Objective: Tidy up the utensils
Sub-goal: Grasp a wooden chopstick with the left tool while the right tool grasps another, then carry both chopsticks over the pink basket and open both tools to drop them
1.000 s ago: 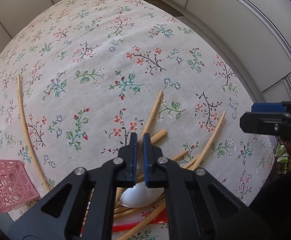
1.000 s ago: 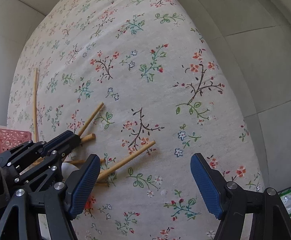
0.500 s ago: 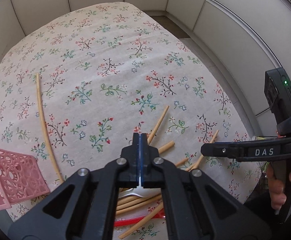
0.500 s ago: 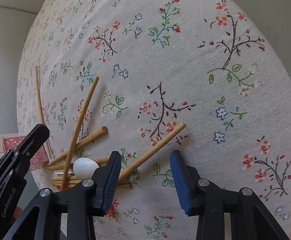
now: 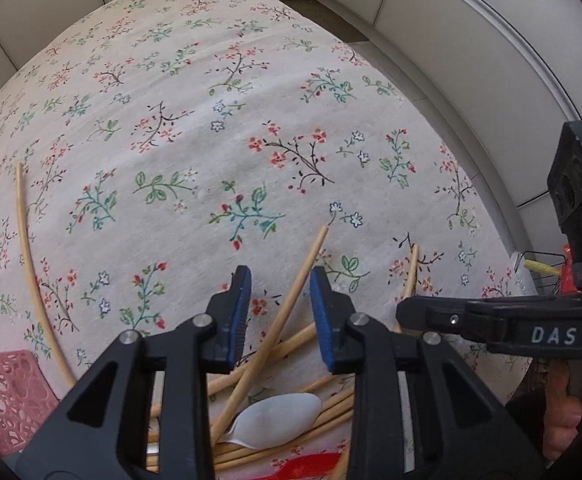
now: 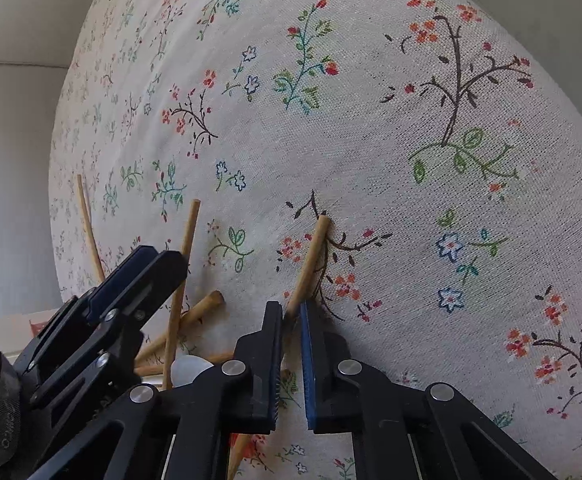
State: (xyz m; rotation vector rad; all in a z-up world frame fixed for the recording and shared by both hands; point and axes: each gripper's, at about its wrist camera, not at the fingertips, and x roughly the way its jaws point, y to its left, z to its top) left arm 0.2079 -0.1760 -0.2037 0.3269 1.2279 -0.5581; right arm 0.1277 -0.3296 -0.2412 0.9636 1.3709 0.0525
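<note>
My right jaws have closed on a wooden chopstick — its thick end runs up the floral tablecloth ahead of me, and the pads pinch it near the middle. My left jaws are opening; another chopstick passes through the gap between the pads, but they do not press on it, so that side holds nothing.

I judge the sorting barely begun. Nearly everything is in one tangle on the table close to me: a heap of chopsticks crossing one another, a white plastic spoon lying on top of them, and something red poking out underneath — a red plastic utensil, though I cannot tell which kind. One long pale stick lies apart, curving along the left of the cloth.

The only container I can see for this job is a pink perforated basket at the left edge of the table. What shows of it looks empty, though most of it is cut off by the frame. Off the right edge sits a wire rack with some packets, no part of my work.
</note>
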